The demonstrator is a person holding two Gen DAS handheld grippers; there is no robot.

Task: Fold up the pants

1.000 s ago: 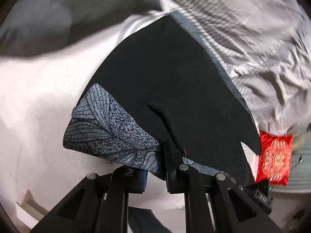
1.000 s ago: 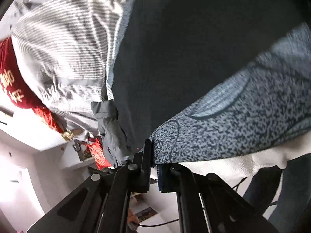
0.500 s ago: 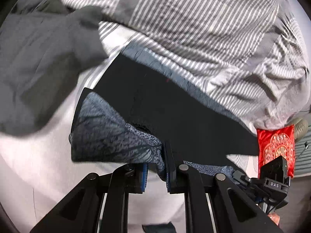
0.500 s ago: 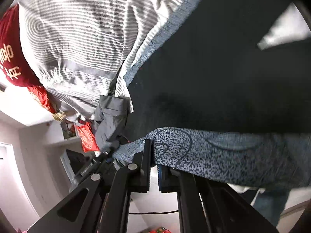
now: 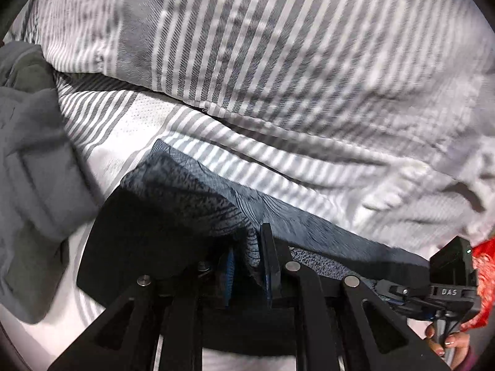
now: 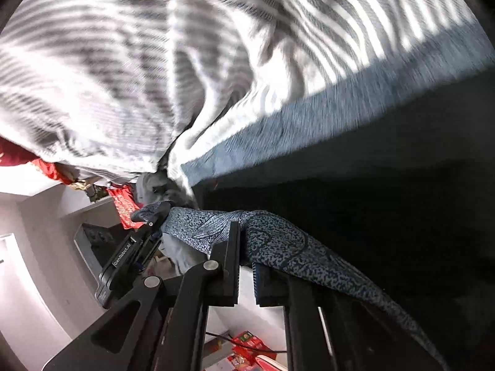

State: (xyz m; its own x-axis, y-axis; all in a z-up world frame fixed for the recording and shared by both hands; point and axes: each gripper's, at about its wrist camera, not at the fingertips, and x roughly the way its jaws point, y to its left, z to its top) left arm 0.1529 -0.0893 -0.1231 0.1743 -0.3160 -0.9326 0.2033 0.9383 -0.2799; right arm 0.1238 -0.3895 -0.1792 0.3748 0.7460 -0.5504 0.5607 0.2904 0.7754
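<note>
The pants [image 5: 191,198] are black with a blue-grey leaf-print band, lying on a striped grey-and-white bed cover [image 5: 278,61]. My left gripper [image 5: 247,247] is shut on the printed edge of the pants, low over the bed. My right gripper [image 6: 246,247] is shut on the same printed edge [image 6: 278,241] further along; the black part of the pants [image 6: 386,185] fills the right of that view. The right gripper's body [image 5: 448,281] shows at the lower right of the left wrist view, the left gripper's body [image 6: 130,253] at the left of the right wrist view.
A grey garment [image 5: 34,170] lies bunched on the left of the bed. A bunched-up striped quilt [image 5: 309,46] lies just beyond the pants. A red cushion [image 5: 482,275] sits at the right edge. Red items and shelves [image 6: 123,207] stand beyond the bed.
Both grippers have carried the printed edge forward toward the striped quilt and lower. The black fabric that was spread out ahead now lies folded under the held edge.
</note>
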